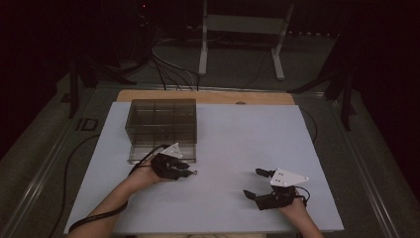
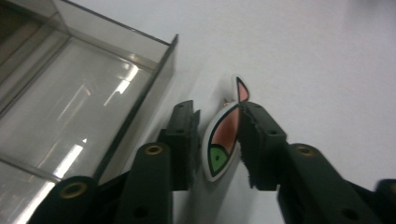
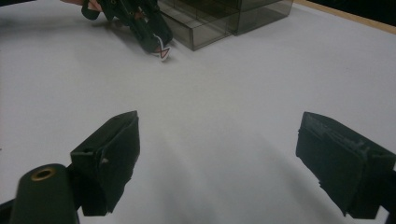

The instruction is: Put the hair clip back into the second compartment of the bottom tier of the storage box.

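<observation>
- Black left gripper (image 2: 217, 140) clasped a fish-shaped tag (image 2: 224, 135) beside the smoky plastic organizer (image 2: 140, 70), toward the white sheet's (image 1: 237, 144) left edge.
- Right gripper (image 3: 217, 163) hovered with jaws spread wide, near the sheet's near right corner.

fish-shaped tag (image 2: 223, 140): salmon-pink body, green head, black outlines, white rim; smoky-grey box (image 2: 84, 93).

Right gripper (image 3: 219, 158) gapes above white table (image 3: 233, 93) (fish tag (image 3: 163, 52) beyond).
</observation>
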Action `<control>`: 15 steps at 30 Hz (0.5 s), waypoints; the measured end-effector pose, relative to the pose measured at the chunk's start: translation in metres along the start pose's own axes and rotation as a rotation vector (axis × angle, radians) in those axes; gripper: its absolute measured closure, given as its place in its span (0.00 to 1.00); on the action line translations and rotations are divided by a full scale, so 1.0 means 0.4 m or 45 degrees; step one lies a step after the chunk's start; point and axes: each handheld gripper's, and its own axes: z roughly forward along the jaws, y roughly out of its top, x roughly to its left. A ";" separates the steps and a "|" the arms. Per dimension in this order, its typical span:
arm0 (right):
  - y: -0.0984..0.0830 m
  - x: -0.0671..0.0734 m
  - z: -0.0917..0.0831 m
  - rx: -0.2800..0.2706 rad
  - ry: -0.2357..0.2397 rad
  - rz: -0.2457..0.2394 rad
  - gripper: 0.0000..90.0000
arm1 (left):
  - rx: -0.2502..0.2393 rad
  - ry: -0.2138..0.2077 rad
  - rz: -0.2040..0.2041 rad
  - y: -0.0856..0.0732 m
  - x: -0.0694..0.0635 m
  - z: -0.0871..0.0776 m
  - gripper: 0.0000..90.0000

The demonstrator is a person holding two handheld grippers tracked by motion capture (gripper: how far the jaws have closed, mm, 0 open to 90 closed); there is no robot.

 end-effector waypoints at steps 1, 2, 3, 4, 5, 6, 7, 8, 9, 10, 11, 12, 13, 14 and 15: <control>0.000 0.000 0.001 -0.001 0.000 -0.001 0.15 | 0.005 -0.006 0.006 0.001 -0.001 0.000 0.74; 0.000 0.001 0.001 0.000 0.001 -0.003 0.15 | 0.007 -0.008 0.010 0.001 -0.002 0.001 0.77; 0.000 0.001 0.001 0.000 0.002 -0.003 0.15 | 0.010 -0.007 0.010 0.002 -0.002 0.001 0.77; 0.001 0.001 0.001 -0.001 0.002 -0.005 0.15 | 0.015 -0.010 0.017 0.003 -0.004 0.000 0.78; 0.001 0.001 0.000 0.000 0.001 -0.004 0.15 | 0.026 -0.007 0.037 0.003 -0.006 0.000 0.81; 0.000 0.001 0.000 0.000 0.001 -0.002 0.15 | 0.027 -0.001 0.040 0.004 -0.009 0.001 0.81; 0.000 0.000 0.000 0.001 0.001 0.000 0.15 | 0.032 0.000 0.041 0.005 -0.011 0.000 0.82; 0.000 0.000 -0.001 0.001 0.000 0.002 0.15 | 0.033 0.000 0.045 0.005 -0.012 0.001 0.84; 0.000 0.000 -0.001 0.001 0.001 0.002 0.15 | 0.036 0.002 0.048 0.005 -0.013 0.001 0.84; 0.000 0.000 -0.001 0.001 0.001 -0.001 0.15 | 0.039 -0.002 0.051 0.005 -0.015 0.001 0.85; 0.000 0.001 0.000 0.001 0.001 -0.003 0.15 | 0.043 -0.003 0.049 0.006 -0.017 0.001 0.88; 0.000 0.001 0.000 0.001 0.002 -0.005 0.15 | 0.044 -0.001 0.048 0.006 -0.019 0.001 0.89; 0.000 0.001 0.000 0.001 0.002 -0.005 0.15 | 0.053 0.000 0.057 0.007 -0.020 0.000 0.89; 0.000 0.001 0.000 0.001 0.002 -0.004 0.15 | 0.058 0.002 0.063 0.008 -0.021 0.000 0.90; 0.000 0.001 -0.001 0.001 0.002 -0.003 0.15 | 0.061 0.003 0.062 0.008 -0.022 0.001 0.91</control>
